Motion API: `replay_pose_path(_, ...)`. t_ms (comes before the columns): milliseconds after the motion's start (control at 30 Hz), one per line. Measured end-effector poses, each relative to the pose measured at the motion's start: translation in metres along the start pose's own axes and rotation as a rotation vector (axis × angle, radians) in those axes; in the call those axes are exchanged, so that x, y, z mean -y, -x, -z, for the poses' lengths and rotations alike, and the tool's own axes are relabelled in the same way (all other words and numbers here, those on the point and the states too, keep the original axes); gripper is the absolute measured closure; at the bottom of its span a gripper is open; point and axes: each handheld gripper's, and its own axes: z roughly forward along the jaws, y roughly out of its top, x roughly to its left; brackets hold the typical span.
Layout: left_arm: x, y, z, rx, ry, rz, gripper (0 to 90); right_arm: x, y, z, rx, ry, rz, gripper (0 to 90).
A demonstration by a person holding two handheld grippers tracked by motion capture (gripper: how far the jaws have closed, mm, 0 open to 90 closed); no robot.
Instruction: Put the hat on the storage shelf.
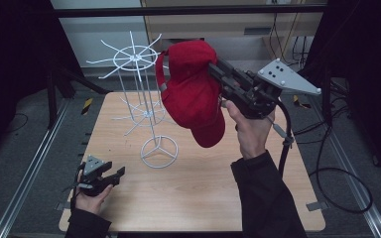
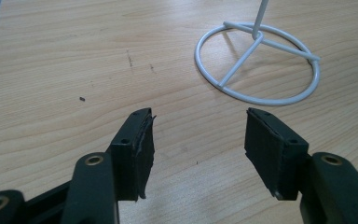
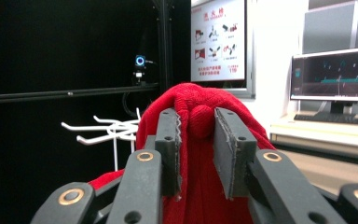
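Note:
A red cap (image 1: 193,94) hangs in the air above the table's far half, brim pointing down. My right gripper (image 1: 216,69) is shut on the cap's crown, pinching a fold of red cloth (image 3: 198,119) between its pads. Just left of the cap stands a white wire rack (image 1: 141,89) with spoke-like hooks (image 3: 107,128) at the top and a ring base (image 2: 258,63). My left gripper (image 1: 114,173) rests low over the table's near left part, open with nothing between its pads (image 2: 198,140), pointing toward the ring base.
The wooden table (image 1: 198,193) has bare surface in front and to the right. Metal rails run along both sides of the table. A cable (image 1: 337,173) trails from my right gripper onto the floor at right. Monitors (image 3: 333,74) stand beyond in the right gripper view.

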Motion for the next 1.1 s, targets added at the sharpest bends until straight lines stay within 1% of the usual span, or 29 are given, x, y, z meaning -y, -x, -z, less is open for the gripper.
replay_pose_path(200,0.0,0.0,0.0,0.001,-0.002,-0.002,41.8,0.018,0.007,0.001,0.004,-0.024,-0.026,72.3)
replay_pose_path(267,0.0,0.0,0.0,0.001,-0.003,-0.002,41.8,0.023,0.009,0.002,0.003,-0.026,-0.043,72.2)
replay_pose_path(400,0.0,0.0,0.0,0.0,-0.002,-0.003,41.7,0.036,0.014,0.002,0.01,-0.048,-0.07,71.7)
replay_pose_path(633,0.0,0.0,0.0,-0.001,-0.002,-0.004,41.7,0.068,0.02,0.0,0.018,-0.099,-0.102,70.3)
replay_pose_path(800,0.0,0.0,0.0,-0.001,-0.001,-0.005,41.8,0.088,0.019,-0.004,0.003,-0.153,-0.108,68.2)
replay_pose_path(867,0.0,0.0,0.0,-0.001,0.001,-0.005,41.7,0.094,0.019,-0.004,-0.013,-0.17,-0.112,66.0)
replay_pose_path(933,0.0,0.0,0.001,0.0,0.001,-0.005,41.7,0.099,0.02,-0.001,-0.015,-0.194,-0.107,62.2)
replay_pose_path(1000,0.0,0.0,0.001,-0.001,0.0,-0.006,41.7,0.104,0.022,0.005,0.002,-0.201,-0.09,56.9)
replay_pose_path(1100,0.0,0.001,0.0,-0.001,-0.001,-0.007,41.5,0.115,0.027,0.017,0.016,-0.218,-0.092,49.3)
